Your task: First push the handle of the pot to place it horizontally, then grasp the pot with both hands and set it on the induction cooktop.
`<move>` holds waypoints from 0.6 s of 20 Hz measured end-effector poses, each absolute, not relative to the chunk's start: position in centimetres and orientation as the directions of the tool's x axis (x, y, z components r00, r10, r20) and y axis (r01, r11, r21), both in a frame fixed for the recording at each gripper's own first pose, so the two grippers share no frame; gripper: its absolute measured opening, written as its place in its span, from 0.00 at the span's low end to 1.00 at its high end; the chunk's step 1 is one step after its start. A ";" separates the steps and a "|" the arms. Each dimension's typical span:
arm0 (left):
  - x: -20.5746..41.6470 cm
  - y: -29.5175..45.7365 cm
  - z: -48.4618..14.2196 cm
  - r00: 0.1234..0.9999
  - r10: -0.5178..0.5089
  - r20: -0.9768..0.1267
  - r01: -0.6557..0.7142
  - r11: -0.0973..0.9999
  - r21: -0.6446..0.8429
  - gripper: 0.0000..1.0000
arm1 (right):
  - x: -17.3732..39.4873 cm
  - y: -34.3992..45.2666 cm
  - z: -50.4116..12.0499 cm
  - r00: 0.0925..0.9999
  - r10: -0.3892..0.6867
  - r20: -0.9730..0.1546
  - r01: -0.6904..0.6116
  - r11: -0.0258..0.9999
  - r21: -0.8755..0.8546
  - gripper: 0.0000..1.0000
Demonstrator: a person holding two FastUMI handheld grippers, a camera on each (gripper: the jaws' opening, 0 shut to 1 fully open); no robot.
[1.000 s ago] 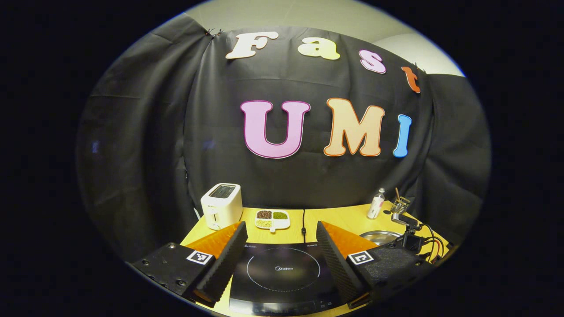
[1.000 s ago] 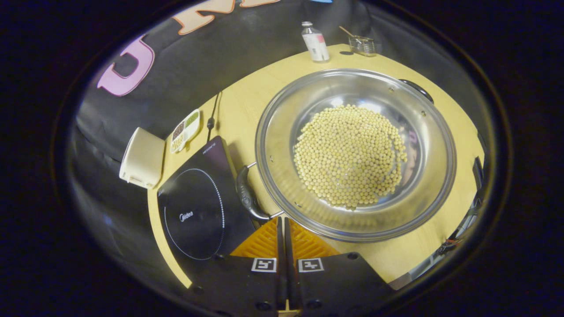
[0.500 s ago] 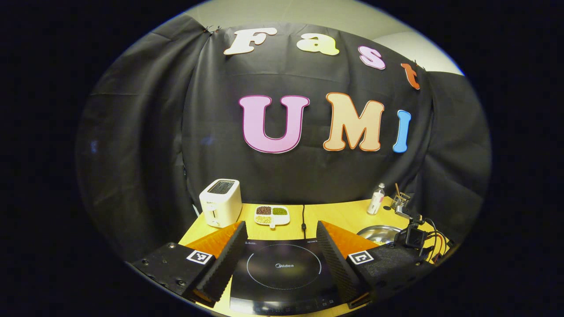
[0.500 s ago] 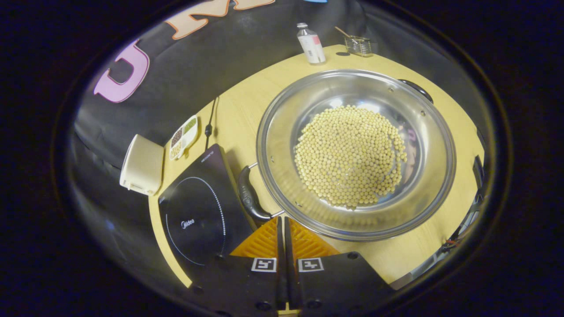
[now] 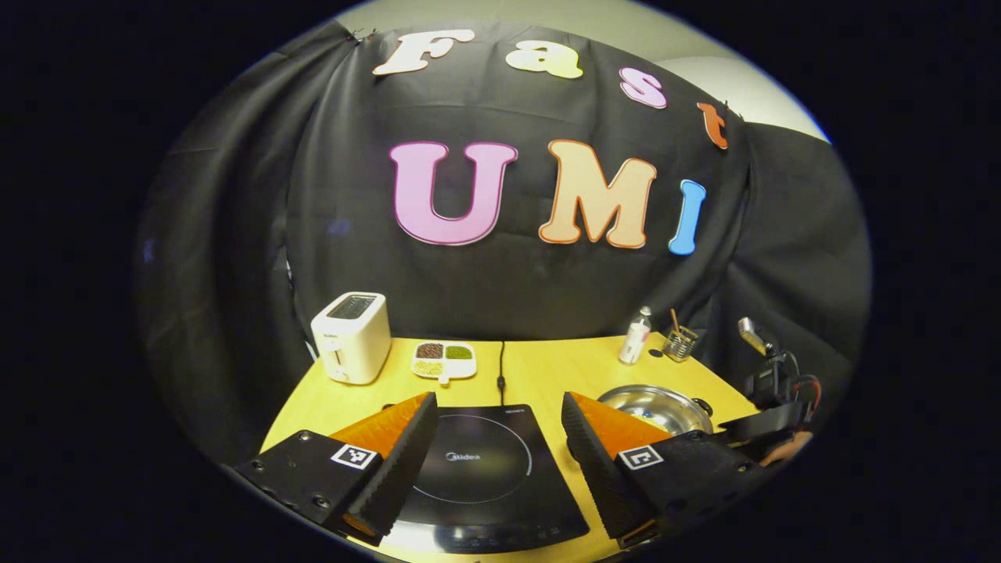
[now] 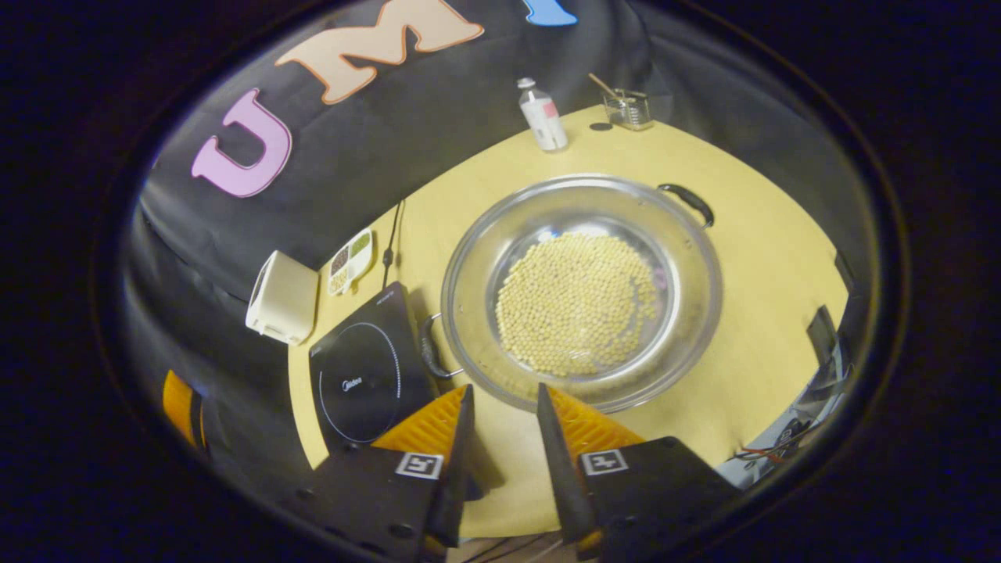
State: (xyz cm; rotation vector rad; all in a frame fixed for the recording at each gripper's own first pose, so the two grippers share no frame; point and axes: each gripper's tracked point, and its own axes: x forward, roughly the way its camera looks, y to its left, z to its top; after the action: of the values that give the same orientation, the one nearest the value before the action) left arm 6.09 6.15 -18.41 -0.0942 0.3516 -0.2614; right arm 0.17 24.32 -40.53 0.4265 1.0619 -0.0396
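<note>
**Pot waits beside the cooktop, both grippers free**

The right gripper [image 6: 500, 407] hangs above the table with its jaws a little apart, holding nothing. Just past its fingertips sits the pot [image 6: 580, 291], full of yellow beans. The pot's near handle [image 6: 428, 349] lies ahead of the left finger, right beside the induction cooktop [image 6: 364, 383].

The left gripper [image 5: 498, 426] has jaws wide apart over the cooktop, likely ready to take that handle.

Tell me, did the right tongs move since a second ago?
Yes. The right tongs pulled up and back from the pot, which now looks smaller and farther, and they opened; they were shut by its near handle.
</note>
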 end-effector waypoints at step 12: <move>5.7 -4.0 -27.7 0.726 -0.316 -0.611 0.160 0.941 -0.297 0.97 | 8.0 8.3 -39.8 0.481 0.177 -0.859 0.008 0.978 0.207 0.94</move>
State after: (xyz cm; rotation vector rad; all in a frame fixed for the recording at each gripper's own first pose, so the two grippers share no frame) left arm 5.70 -4.03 -27.73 -0.2310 0.7128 -0.2651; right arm 7.99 8.29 -39.79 0.1923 1.0656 0.1038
